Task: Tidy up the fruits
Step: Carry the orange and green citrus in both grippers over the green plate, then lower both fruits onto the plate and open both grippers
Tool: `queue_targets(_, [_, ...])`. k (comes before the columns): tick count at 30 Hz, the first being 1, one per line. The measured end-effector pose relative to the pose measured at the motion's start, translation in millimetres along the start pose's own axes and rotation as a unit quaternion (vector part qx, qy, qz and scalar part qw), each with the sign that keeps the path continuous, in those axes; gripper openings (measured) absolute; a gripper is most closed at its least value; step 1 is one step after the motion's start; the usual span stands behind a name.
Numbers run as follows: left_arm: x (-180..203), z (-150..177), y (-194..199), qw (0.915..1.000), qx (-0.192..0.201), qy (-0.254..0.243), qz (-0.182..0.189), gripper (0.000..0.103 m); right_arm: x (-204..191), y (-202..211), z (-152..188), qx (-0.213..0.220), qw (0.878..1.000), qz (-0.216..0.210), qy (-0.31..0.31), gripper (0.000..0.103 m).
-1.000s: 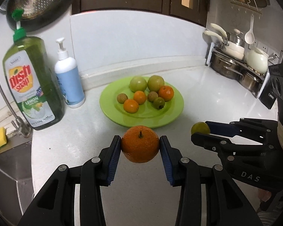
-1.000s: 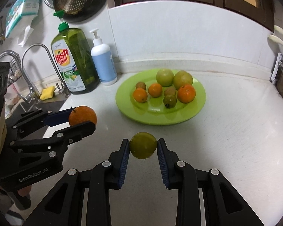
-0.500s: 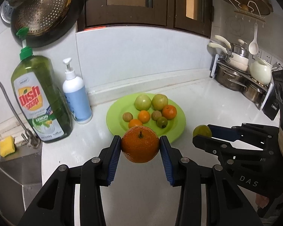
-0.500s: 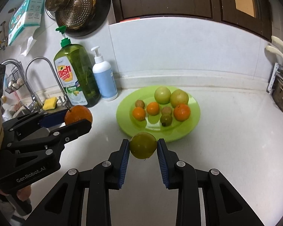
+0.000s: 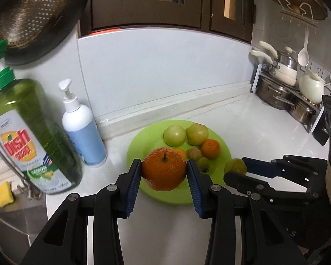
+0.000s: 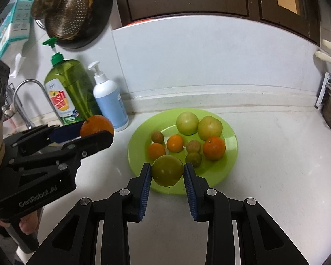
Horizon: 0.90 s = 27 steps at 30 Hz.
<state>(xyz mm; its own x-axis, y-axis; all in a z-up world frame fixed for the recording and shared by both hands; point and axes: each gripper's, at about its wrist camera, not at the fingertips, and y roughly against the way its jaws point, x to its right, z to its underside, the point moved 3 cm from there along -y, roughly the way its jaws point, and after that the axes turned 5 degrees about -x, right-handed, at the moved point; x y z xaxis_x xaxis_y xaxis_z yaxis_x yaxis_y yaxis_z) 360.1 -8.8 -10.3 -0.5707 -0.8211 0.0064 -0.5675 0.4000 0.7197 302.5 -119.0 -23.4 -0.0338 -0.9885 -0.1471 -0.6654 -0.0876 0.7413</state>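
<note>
While the left claw (image 5: 164, 171) clamps a dimpled orange (image 5: 164, 169), the right claw (image 6: 167, 173) grips a smooth, perhaps unripe green fruit (image 6: 167, 170).

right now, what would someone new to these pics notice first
Two pairs of tongs, each clamping a fruit in mid-air: the left tongs grip a big orange, the right tongs a green fruit. Beyond them a bright green plate of small fruits sits on the white counter.
</note>
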Motion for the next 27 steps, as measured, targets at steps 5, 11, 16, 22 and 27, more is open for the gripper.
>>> queue_targets(5, [-11,-12,-27,0.9999,-0.014,-0.004,0.003,0.041,1,-26,-10,-0.019,1.0,0.004,-0.005,0.031])
queue_targets(11, [-19,-23,-63,0.9993,-0.034,-0.015,0.01,0.041,3,-58,-19,-0.043,0.999,0.007,-0.014,0.031])
queue_targets(16, [-23,-26,-93,0.9983,-0.052,-0.017,0.021,0.041,6,-80,-22,-0.059,0.998,0.015,-0.019,0.031])
queue_targets(22, [-20,-31,-116,0.9972,-0.064,-0.022,0.032,0.041,8,-94,-25,-0.069,0.997,0.021,-0.021,0.031])
queue_targets(27, [-18,-35,-128,0.9962,-0.071,-0.032,0.037,0.041,10,-101,-27,-0.073,0.997,0.022,-0.027,0.031])
